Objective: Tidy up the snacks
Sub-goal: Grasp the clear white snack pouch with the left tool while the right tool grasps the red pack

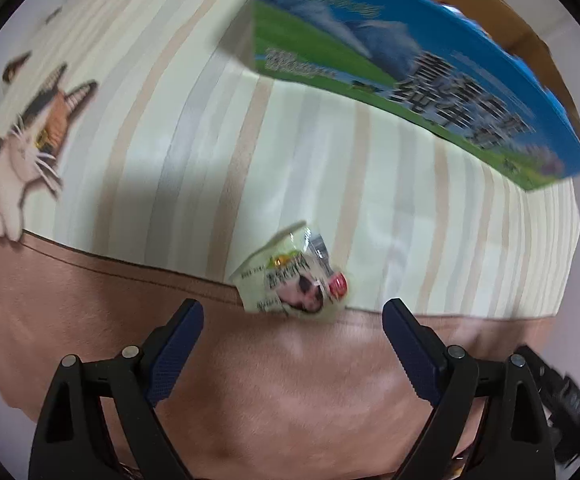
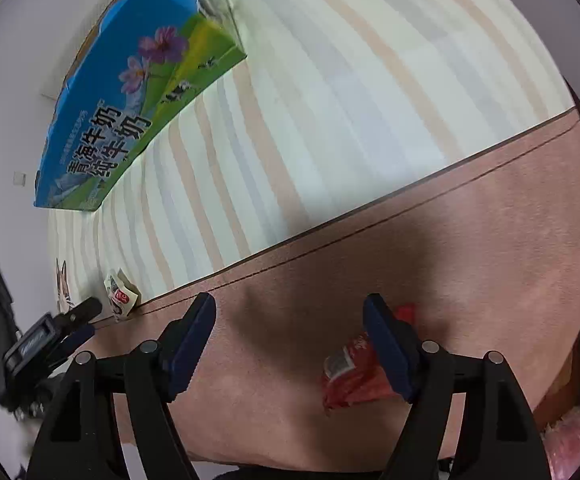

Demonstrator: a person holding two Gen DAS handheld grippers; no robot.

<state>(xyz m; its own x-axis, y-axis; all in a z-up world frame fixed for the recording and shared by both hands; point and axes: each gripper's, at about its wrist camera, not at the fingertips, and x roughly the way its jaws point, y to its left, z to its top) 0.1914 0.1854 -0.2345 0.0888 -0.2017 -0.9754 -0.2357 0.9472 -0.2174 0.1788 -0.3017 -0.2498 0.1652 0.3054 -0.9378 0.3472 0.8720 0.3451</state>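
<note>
A small white snack packet (image 1: 294, 284) with a cow face and a red spot lies on the striped cloth, just ahead of my open, empty left gripper (image 1: 293, 314). The packet also shows in the right wrist view (image 2: 120, 292), far left, next to the left gripper (image 2: 78, 320). A red snack packet (image 2: 354, 372) lies on the brown band of the cloth, partly hidden behind the right finger of my open, empty right gripper (image 2: 290, 314). A blue and green milk carton box (image 1: 410, 64) stands at the back; it also shows in the right wrist view (image 2: 130, 92).
The striped cream tablecloth (image 1: 170, 140) carries a cat print (image 1: 30, 140) at the left. Its brown border (image 2: 410, 260) runs along the near side. A white wall stands behind the box. Pink items (image 2: 578, 440) sit low at the right edge.
</note>
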